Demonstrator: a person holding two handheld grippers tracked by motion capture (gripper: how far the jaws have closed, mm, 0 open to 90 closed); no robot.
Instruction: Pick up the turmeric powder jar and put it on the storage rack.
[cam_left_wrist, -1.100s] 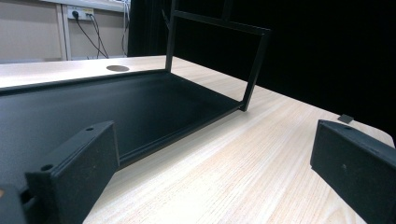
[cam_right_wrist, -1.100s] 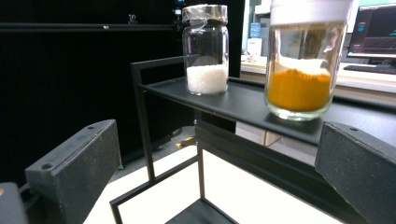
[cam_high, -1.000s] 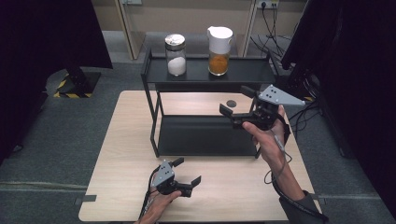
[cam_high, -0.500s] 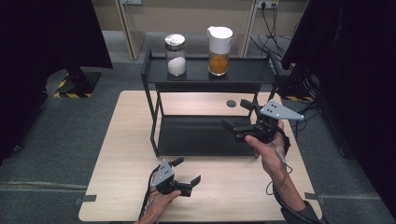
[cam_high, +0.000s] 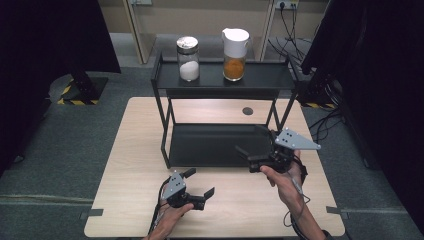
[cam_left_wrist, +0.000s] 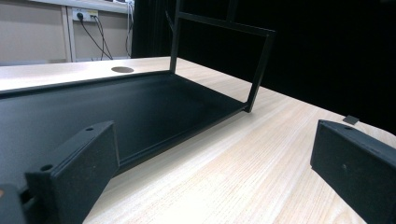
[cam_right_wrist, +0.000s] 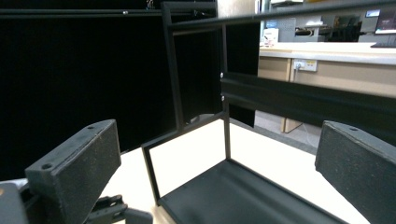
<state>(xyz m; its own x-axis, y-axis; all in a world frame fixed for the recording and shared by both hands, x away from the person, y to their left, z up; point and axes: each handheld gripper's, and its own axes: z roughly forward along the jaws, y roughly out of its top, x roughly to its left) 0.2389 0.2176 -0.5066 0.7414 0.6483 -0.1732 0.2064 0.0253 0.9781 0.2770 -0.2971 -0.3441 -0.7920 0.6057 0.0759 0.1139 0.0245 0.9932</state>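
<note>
A black two-tier rack (cam_high: 165, 135) stands on the wooden table (cam_high: 125, 165). Its top shelf carries a glass jar of white powder (cam_high: 188, 59) and a white-lidded jug of orange stuff (cam_high: 235, 48). My left gripper (cam_high: 200, 183) rests near the table's front edge, in front of the rack, open and empty. In the left gripper view its jaws (cam_left_wrist: 215, 177) frame bare table beside the lower shelf (cam_left_wrist: 116, 107). My right gripper (cam_high: 252, 141) hovers over the lower shelf's front right corner, open and empty. Between its jaws (cam_right_wrist: 210, 177) the rack frame (cam_right_wrist: 170, 70) shows.
A round cable hole (cam_high: 247, 111) lies in the table behind the rack. Cables and sockets (cam_high: 287, 15) run along the far wall. Dark curtains (cam_high: 50, 40) stand at both sides. Bare table lies left of and in front of the rack.
My right gripper has come down and nearer, from the rack's right side to the front right corner of the lower shelf. The left gripper has stayed put.
</note>
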